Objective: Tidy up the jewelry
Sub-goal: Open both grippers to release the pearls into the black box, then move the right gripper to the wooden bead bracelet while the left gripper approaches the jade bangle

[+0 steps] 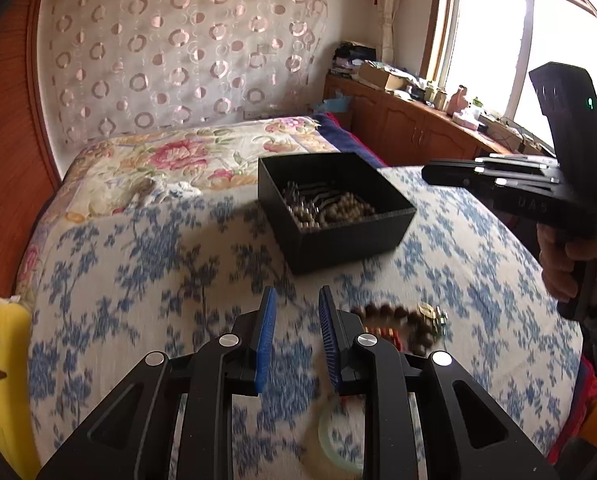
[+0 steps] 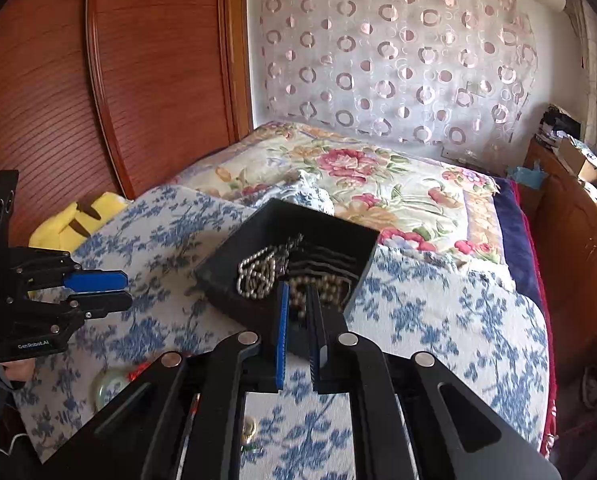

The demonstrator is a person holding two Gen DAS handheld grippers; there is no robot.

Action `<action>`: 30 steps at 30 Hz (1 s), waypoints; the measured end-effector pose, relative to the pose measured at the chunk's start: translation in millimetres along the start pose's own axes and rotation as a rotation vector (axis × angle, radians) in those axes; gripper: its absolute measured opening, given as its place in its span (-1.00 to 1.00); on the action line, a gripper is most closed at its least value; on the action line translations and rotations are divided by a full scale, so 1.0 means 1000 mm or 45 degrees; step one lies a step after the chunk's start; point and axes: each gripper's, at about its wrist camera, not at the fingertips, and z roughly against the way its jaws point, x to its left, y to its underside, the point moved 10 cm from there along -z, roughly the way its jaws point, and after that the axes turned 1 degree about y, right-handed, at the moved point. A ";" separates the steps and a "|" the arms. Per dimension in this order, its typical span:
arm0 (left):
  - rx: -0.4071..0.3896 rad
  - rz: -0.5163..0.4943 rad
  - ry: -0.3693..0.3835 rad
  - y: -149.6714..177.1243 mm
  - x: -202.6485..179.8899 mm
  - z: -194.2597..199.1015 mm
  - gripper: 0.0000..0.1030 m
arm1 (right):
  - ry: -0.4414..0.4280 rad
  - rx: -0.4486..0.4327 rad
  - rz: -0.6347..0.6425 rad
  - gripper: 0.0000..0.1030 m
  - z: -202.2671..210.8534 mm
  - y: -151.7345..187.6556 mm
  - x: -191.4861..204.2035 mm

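Note:
A black open box (image 1: 350,236) sits on a blue-flowered cloth and holds bead strings and chains (image 1: 330,206); it also shows in the right wrist view (image 2: 258,224). My left gripper (image 1: 297,300) is open and empty, low over the cloth in front of the box. A brown bead bracelet (image 1: 394,320) with a gold charm lies just right of its right finger. A pale green bangle (image 1: 330,440) lies under that finger; it also shows in the right wrist view (image 2: 108,390). My right gripper (image 2: 297,292) is narrowly open and empty, tips over the box's near edge.
The cloth covers a bed (image 1: 178,152) with a floral quilt. A yellow plush toy (image 1: 2,360) lies at the left edge. A wooden wardrobe (image 2: 118,80) stands to the left and a cluttered wooden cabinet (image 1: 414,120) under the window to the right.

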 end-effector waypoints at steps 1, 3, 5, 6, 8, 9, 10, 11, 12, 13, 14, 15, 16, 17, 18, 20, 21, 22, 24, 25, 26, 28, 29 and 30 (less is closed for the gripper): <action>0.001 -0.002 -0.006 0.003 -0.001 0.001 -0.60 | 0.005 0.001 0.007 -0.80 0.004 0.002 0.002; 0.002 -0.001 -0.011 0.010 -0.002 0.007 -0.60 | 0.015 0.001 0.021 -0.80 0.009 0.004 0.007; -0.001 -0.004 -0.014 0.015 -0.004 0.013 -0.60 | 0.021 -0.003 0.035 -0.78 0.014 0.007 0.013; -0.002 -0.008 -0.023 0.020 -0.004 0.016 -0.59 | 0.021 -0.004 0.038 -0.76 0.016 0.008 0.015; -0.007 -0.009 -0.027 0.024 -0.006 0.021 -0.46 | 0.018 -0.002 0.040 -0.71 0.018 0.011 0.019; -0.013 -0.009 -0.029 0.027 -0.007 0.026 -0.43 | 0.016 0.002 0.041 -0.69 0.018 0.014 0.021; -0.016 -0.010 -0.031 0.030 -0.008 0.029 -0.41 | 0.013 0.008 0.041 -0.69 0.018 0.016 0.023; -0.017 -0.009 -0.032 0.032 -0.008 0.032 -0.41 | 0.009 0.017 0.042 -0.68 0.017 0.020 0.027; -0.018 -0.008 -0.032 0.033 -0.009 0.033 -0.40 | 0.003 0.026 0.044 -0.68 0.017 0.024 0.029; -0.019 -0.006 -0.031 0.036 -0.009 0.036 -0.35 | 0.000 0.032 0.048 -0.68 0.016 0.026 0.031; -0.021 -0.003 -0.033 0.038 -0.009 0.038 -0.29 | -0.002 0.038 0.055 -0.68 0.015 0.029 0.033; -0.023 0.000 -0.033 0.040 -0.009 0.040 -0.27 | -0.006 0.045 0.059 -0.68 0.014 0.032 0.035; -0.024 0.002 -0.032 0.042 -0.009 0.041 -0.25 | -0.015 0.054 0.060 -0.68 0.012 0.034 0.038; -0.023 0.002 -0.034 0.044 -0.009 0.042 -0.24 | -0.024 0.060 0.057 -0.68 0.011 0.036 0.039; -0.021 0.002 -0.036 0.046 -0.009 0.043 -0.23 | -0.036 0.070 0.051 -0.68 0.009 0.039 0.041; -0.014 0.007 -0.035 0.050 -0.009 0.044 -0.18 | -0.063 0.100 0.037 -0.68 0.002 0.046 0.044; -0.011 0.011 -0.037 0.052 -0.009 0.045 -0.09 | -0.066 0.117 0.036 -0.68 -0.002 0.050 0.045; -0.013 0.011 -0.037 0.053 -0.010 0.046 0.12 | -0.064 0.132 0.040 -0.68 -0.006 0.054 0.046; -0.017 0.008 -0.035 0.056 -0.010 0.047 0.24 | -0.059 0.144 0.052 -0.46 -0.013 0.060 0.049; -0.012 0.008 -0.036 0.058 -0.010 0.047 0.30 | -0.064 0.153 0.046 -0.41 -0.017 0.064 0.050; -0.008 0.009 -0.035 0.060 -0.010 0.046 0.32 | -0.069 0.163 0.040 -0.40 -0.021 0.067 0.050; 0.006 0.010 -0.030 0.064 -0.011 0.043 0.35 | -0.076 0.188 0.034 -0.40 -0.028 0.073 0.052; 0.015 0.011 -0.030 0.066 -0.011 0.041 0.40 | -0.080 0.199 0.035 -0.40 -0.030 0.076 0.053; 0.020 0.012 -0.030 0.068 -0.012 0.039 0.42 | -0.082 0.206 0.037 -0.40 -0.032 0.078 0.054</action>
